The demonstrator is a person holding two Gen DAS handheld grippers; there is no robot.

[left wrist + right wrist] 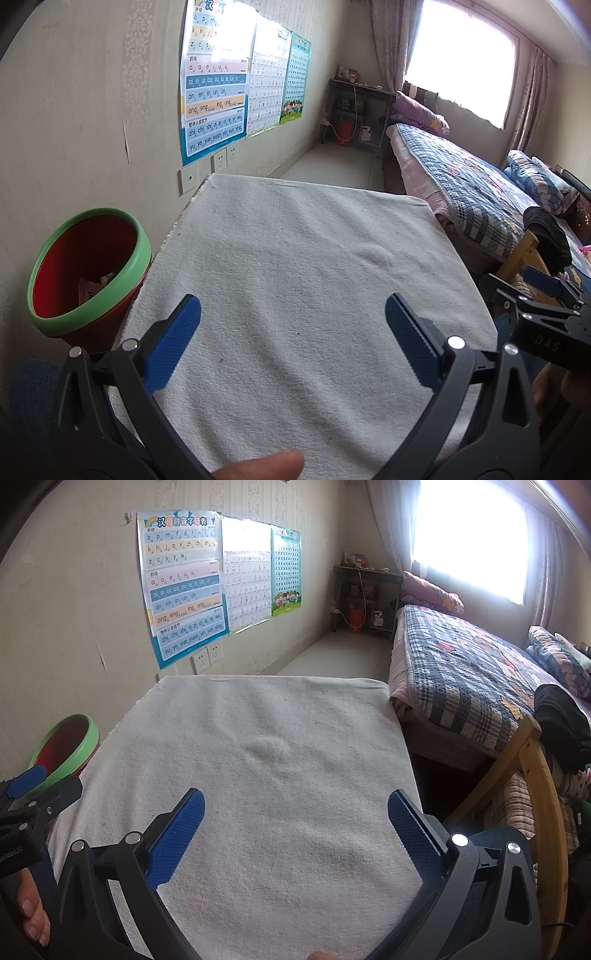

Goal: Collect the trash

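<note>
The left gripper (293, 321) and right gripper (295, 814) both hang spread and empty over the white cloth (295, 258). Collected scraps lie in the red bin (88, 273) left of the cloth (none visible on it). Carelessly swinging leftward might tip the bin.

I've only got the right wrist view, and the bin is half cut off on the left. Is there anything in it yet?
Observer: Yes. The left wrist view looks down into the bin, and a few pale crumpled scraps lie at its bottom.
Operator: Okay, and is the left gripper carrying anything? I only see one of its pads.
Observer: No. The left gripper has its jaws wide apart, with only the white cloth showing between them.
</note>
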